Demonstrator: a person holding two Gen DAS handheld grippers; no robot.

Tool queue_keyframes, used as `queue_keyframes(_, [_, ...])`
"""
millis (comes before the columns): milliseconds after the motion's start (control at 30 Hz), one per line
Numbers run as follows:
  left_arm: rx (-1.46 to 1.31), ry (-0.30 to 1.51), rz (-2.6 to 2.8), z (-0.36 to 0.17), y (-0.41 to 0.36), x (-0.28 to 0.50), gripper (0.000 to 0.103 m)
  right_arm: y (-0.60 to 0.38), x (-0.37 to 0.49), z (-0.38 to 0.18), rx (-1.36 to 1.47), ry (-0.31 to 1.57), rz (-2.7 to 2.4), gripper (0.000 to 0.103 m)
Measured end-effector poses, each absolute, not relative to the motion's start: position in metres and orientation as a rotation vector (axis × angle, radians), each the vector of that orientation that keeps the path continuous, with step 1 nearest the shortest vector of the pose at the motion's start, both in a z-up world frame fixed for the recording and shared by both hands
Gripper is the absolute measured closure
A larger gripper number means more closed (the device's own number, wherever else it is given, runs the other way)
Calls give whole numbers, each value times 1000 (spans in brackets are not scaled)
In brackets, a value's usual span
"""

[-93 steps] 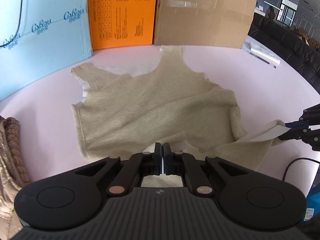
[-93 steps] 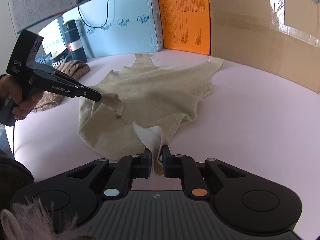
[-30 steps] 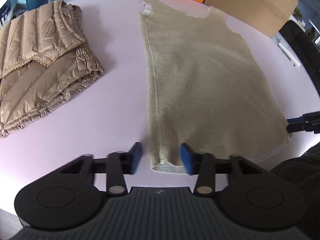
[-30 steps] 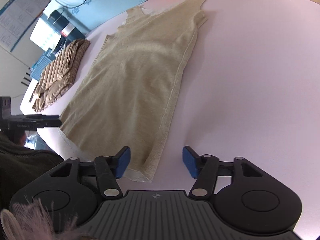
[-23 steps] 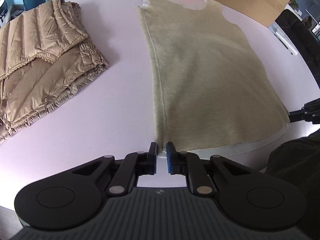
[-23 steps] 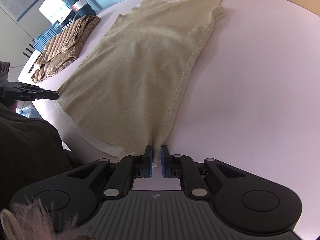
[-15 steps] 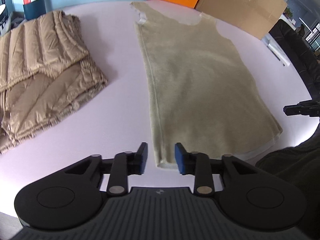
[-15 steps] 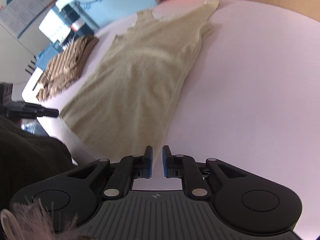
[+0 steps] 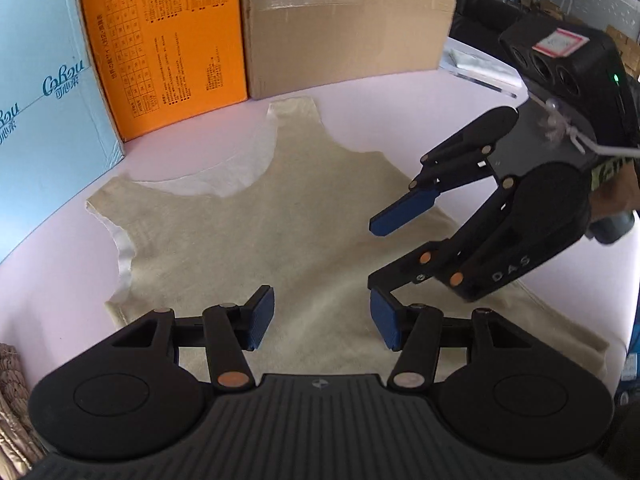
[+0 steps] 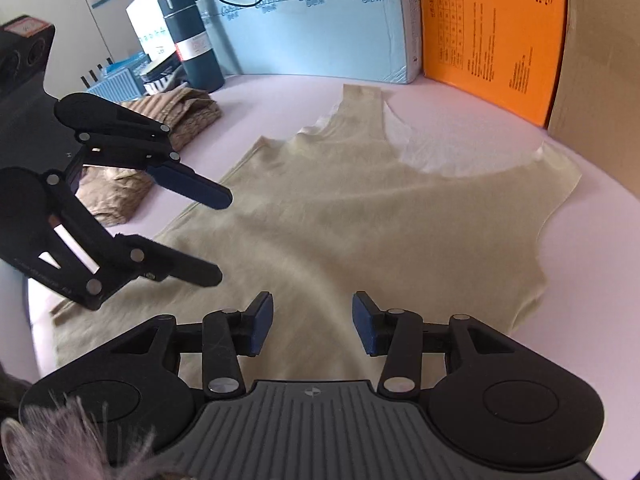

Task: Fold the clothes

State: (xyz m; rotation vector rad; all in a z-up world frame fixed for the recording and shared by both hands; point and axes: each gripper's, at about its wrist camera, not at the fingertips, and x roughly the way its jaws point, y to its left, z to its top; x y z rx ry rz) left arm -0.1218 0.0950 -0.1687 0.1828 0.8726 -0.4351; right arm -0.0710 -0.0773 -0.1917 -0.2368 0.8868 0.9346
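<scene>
Both claws swung in from the hem corners since a second ago, so now they hang side by side over the middle of the top (image 9: pixel 304 240), and the jaws have just been opening with nothing pinched between them. Left claw (image 9: pixel 322 320) is spread, pads apart, cloth only showing below the gap. Right claw (image 10: pixel 312 322) same deal, spread and holding nothing; from my left camera I can see it (image 9: pixel 390 260) just beside mine, tilted down at the fabric. Top lies flat on the pink counter (image 10: pixel 460 92), neckline toward the 3 boxes: blue (image 9: pixel 44 120), orange (image 9: pixel 168 40), brown (image 9: pixel 344 16). Folded tan jacket (image 10: pixel 160 128) sits off to the left of the top, near a dark flask (image 10: pixel 192 40). Can't tell if either claw touches the cloth.
</scene>
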Motion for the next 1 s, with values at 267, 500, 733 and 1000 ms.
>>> queue_keyframes(267, [345,966,-437,-202,133,-154,23,-129,-54,-216,-315,845,820,44])
queue_keyframes(500, [390,887,-435,-185,156,-166,20,-142,-81,-190,-287,766,833,33])
queue_keyframes(733, [98,856,-177,-190,117,-69,20,-69,-107,-204,-304,815,1021,26])
queue_keyframes(1000, [267,896,-90,-217,100,-36,8,-112,-172,-213,-304,851,936,23])
